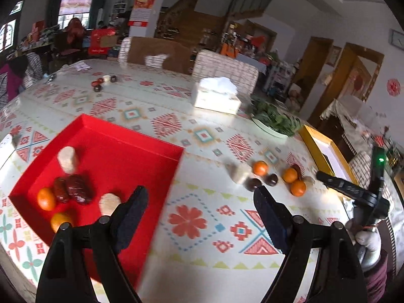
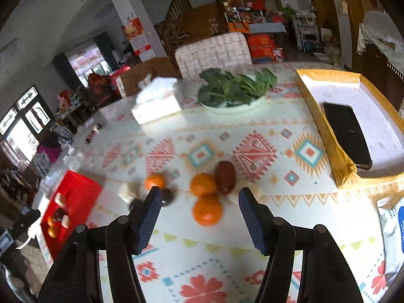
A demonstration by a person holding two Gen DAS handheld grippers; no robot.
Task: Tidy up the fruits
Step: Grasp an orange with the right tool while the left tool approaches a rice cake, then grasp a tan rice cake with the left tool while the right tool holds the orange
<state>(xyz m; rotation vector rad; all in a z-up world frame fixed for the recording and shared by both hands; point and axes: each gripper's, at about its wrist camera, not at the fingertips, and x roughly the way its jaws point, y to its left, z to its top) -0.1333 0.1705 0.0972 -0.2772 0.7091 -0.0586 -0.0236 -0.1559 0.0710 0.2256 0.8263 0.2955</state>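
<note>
A red tray [image 1: 141, 151] lies at the left of the table and holds oranges [image 1: 46, 198], red dates [image 1: 75, 189] and pale round pieces [image 1: 67, 158]. My left gripper [image 1: 202, 202] is open and empty above the tray's right edge. To the right lie loose oranges [image 1: 260, 168], dark fruits [image 1: 253, 184] and a pale piece [image 1: 238, 173]. My right gripper [image 2: 199, 199] is open and empty, just before two oranges [image 2: 207, 210] and a red date [image 2: 225, 176]. The red tray [image 2: 78, 189] shows far left in the right wrist view.
A tissue box [image 1: 216, 96] and a plate of greens [image 2: 233, 88] stand farther back. A yellow-rimmed tray [image 2: 338, 161] holding a phone [image 2: 347, 133] lies at the right. A white packet [image 2: 394, 224] lies near the right edge. Chairs stand behind the table.
</note>
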